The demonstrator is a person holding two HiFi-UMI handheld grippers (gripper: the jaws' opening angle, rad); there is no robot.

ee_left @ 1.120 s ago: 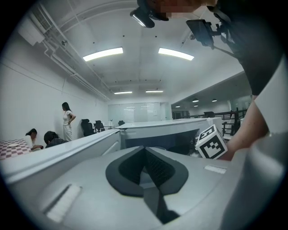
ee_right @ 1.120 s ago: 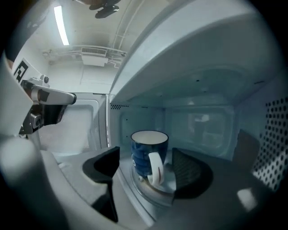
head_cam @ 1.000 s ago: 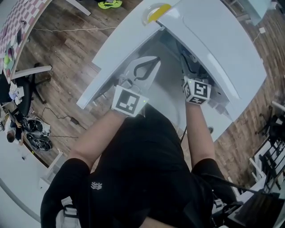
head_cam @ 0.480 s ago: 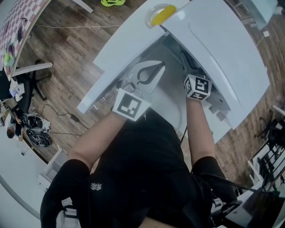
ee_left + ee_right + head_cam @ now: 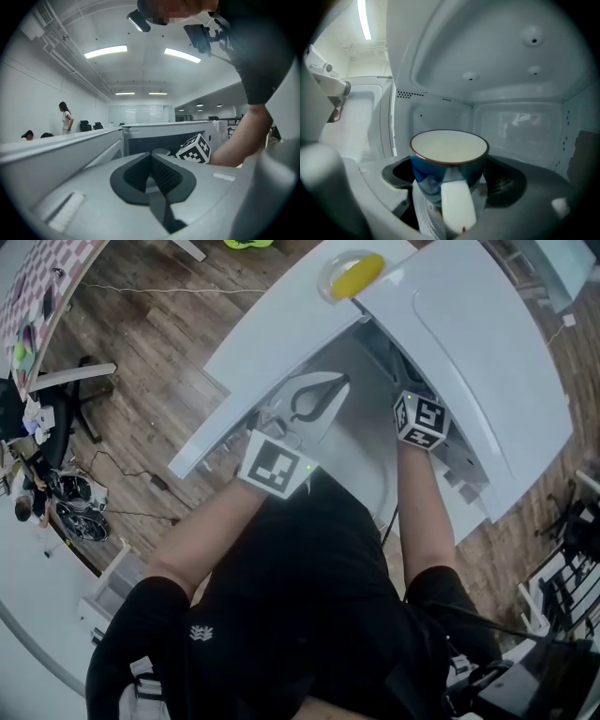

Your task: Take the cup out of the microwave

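Note:
A blue cup (image 5: 449, 147) with a white inside and a white handle (image 5: 457, 208) stands inside the white microwave (image 5: 469, 343). Its handle points toward the camera. My right gripper (image 5: 450, 180) is open wide inside the cavity, one dark pad on each side of the cup and neither pressing on it. In the head view only its marker cube (image 5: 419, 420) shows at the oven's mouth. My left gripper (image 5: 339, 382) is shut and empty in front of the oven, next to the open door (image 5: 272, 343). In the left gripper view its pads (image 5: 159, 176) meet.
A yellow thing in a clear dish (image 5: 349, 273) sits on top of the microwave. The open door (image 5: 361, 122) stands left of the cavity, its latch hooks (image 5: 337, 93) sticking out. Wooden floor, chairs and cables (image 5: 56, 493) lie to the left. People stand far off (image 5: 65, 117).
My right gripper has moved a little deeper into the microwave. My left gripper has stayed where it was.

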